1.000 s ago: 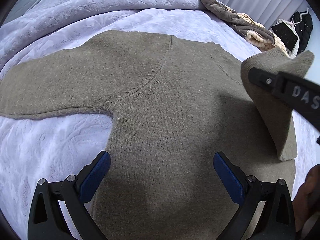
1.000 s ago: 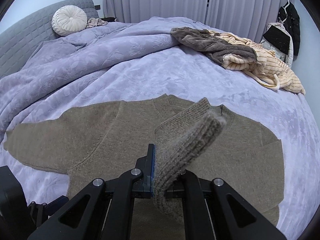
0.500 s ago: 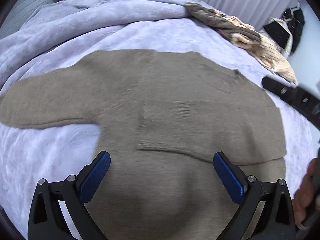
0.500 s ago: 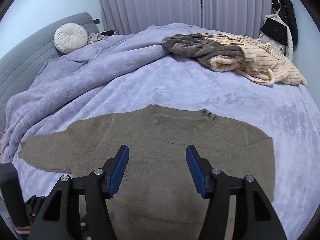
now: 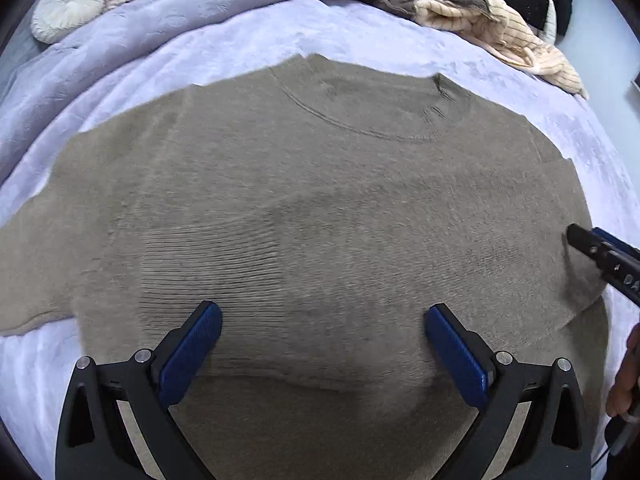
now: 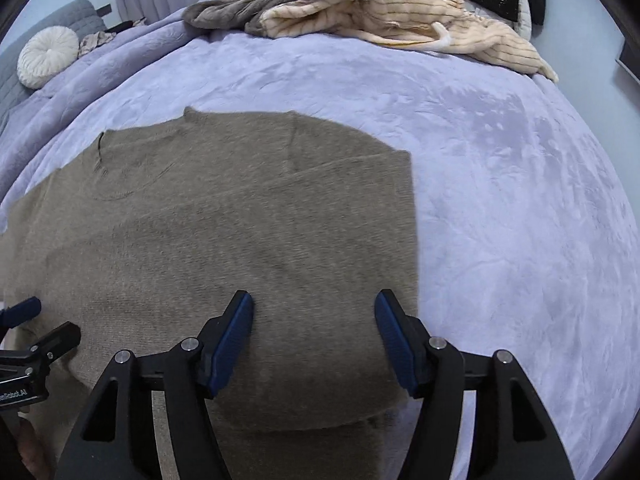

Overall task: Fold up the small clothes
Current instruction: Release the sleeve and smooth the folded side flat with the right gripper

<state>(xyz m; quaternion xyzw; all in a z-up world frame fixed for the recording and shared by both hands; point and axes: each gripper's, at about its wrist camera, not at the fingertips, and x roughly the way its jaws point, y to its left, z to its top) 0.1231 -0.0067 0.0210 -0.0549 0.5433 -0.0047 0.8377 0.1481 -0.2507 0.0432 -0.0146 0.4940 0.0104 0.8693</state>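
Taupe knit sweater [image 5: 320,208] lies flat on the lavender bedspread [image 6: 500,184], neckline toward the far side. Its right sleeve [image 6: 280,272] is folded across the body; the left sleeve [image 5: 36,264] reaches out over the cover. Right gripper [image 6: 314,332]: jaws apart, having just been opening, nothing between them, poised over the folded sleeve. Left gripper [image 5: 322,344]: jaws spread wide, empty, above the lower chest. Cream striped garment [image 6: 420,20] and grey garment [image 6: 256,4] heaped at the far edge.
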